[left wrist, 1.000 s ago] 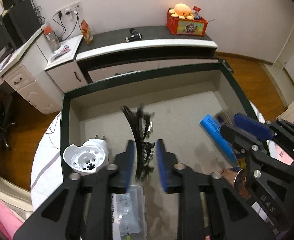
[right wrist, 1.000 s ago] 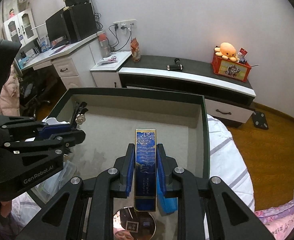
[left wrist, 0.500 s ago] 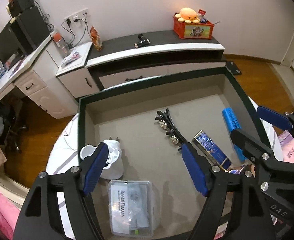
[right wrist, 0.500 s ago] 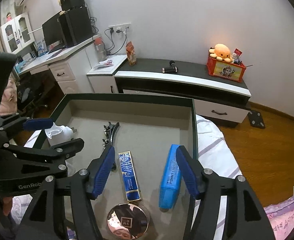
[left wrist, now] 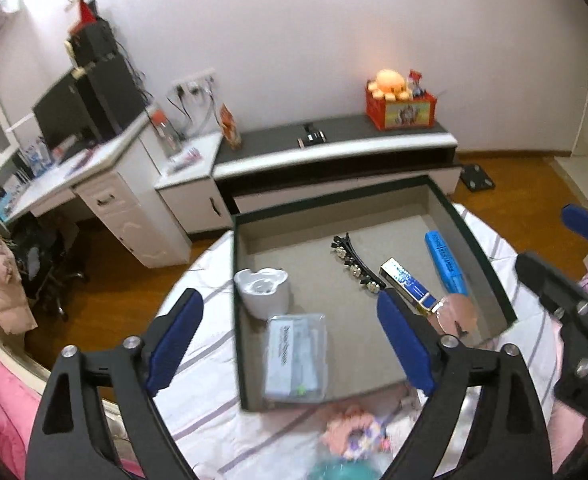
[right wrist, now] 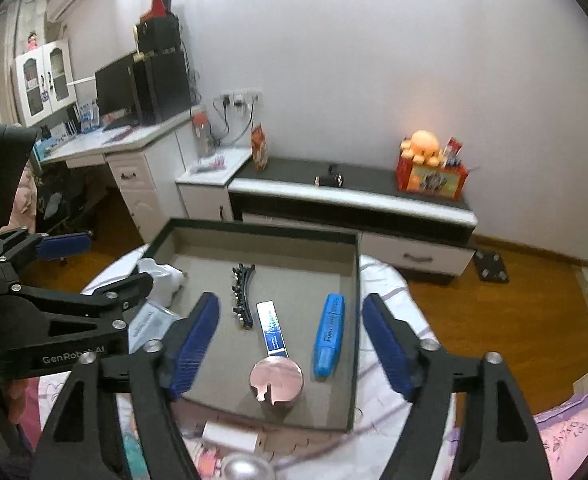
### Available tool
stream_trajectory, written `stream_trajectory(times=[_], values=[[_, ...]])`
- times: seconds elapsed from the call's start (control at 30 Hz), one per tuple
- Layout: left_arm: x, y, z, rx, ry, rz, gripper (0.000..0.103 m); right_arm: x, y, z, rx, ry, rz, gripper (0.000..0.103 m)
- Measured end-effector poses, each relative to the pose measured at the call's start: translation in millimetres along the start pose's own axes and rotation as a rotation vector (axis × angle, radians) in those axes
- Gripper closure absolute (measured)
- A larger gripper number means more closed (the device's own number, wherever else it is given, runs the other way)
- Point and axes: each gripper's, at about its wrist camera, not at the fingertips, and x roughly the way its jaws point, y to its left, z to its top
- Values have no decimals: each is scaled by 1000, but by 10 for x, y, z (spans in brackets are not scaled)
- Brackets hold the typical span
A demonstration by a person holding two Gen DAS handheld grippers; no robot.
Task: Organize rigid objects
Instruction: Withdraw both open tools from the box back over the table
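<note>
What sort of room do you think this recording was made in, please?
Probably a bedroom or study at home: a desk with a monitor, a low cabinet bearing a plush toy, and striped bedding under the tray.

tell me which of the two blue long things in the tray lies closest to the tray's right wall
The plain bright blue pen-shaped case. It lies right along the tray wall, while the other, the flat dark blue box with a gold edge, sits nearer the middle, beside the black hair clip.

Tray: hair clip left, slim box middle, marker right, compact in front.
</note>
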Motion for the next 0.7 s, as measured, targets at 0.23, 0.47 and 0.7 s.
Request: stream_trajectory(times=[0.23,0.47,0.7], values=[[-793,130,-476,-48,-162,73,2,-803,126,-189,2,-135,-16,24],[-1313,232,-928,-117,-266,91,0,-1365,241,-573,-7,-220,-40,22],[-1501,264,-1413,-172,-318,82,0,-1713,252,-956,51,-286,-23,20]])
